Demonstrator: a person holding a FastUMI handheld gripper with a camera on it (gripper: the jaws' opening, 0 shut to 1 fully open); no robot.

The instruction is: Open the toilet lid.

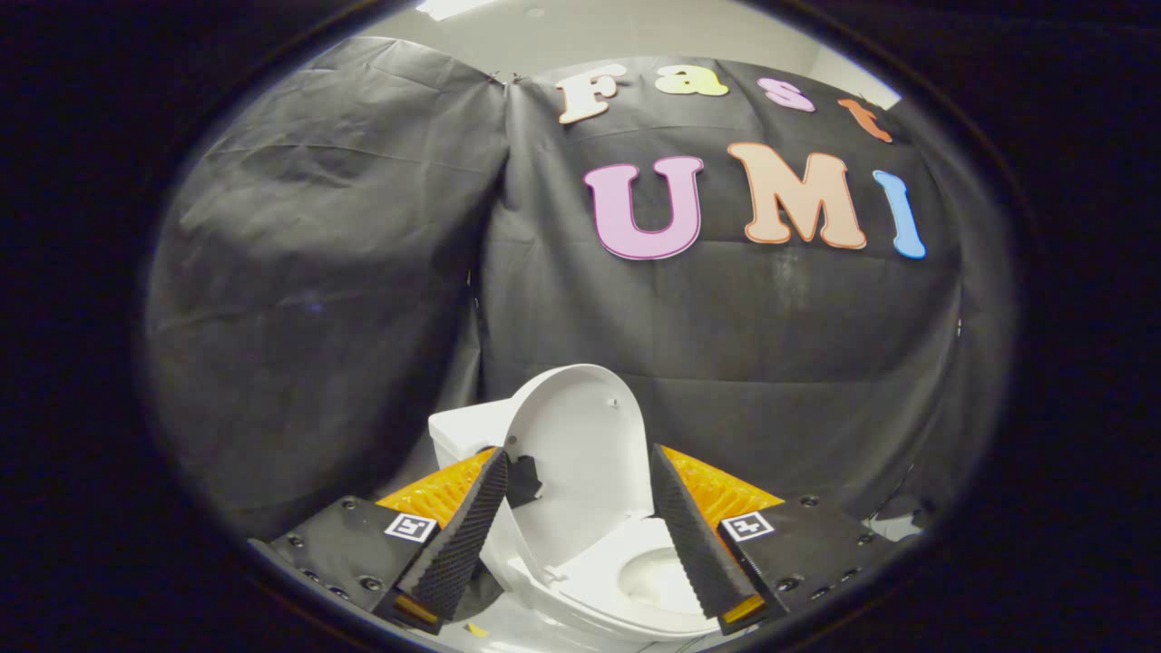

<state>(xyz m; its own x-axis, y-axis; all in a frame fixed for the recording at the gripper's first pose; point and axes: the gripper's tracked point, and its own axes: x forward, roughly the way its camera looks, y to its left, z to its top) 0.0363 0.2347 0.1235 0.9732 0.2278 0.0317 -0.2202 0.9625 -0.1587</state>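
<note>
Ahead, glossy oval toilet lid (580, 453) upright between the spread, empty ribbed gripper (580, 481) fingers.

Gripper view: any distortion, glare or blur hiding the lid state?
Gripper view: strong fisheye bowing, the booth wall bulges outward; lighting dim and even, with soft highlights on the cloth folds, no hard glare; the toilet lid is sharp and reads clearly as raised upright beyond the open gripper; seat and bowl slightly bright but not blown out.
</note>
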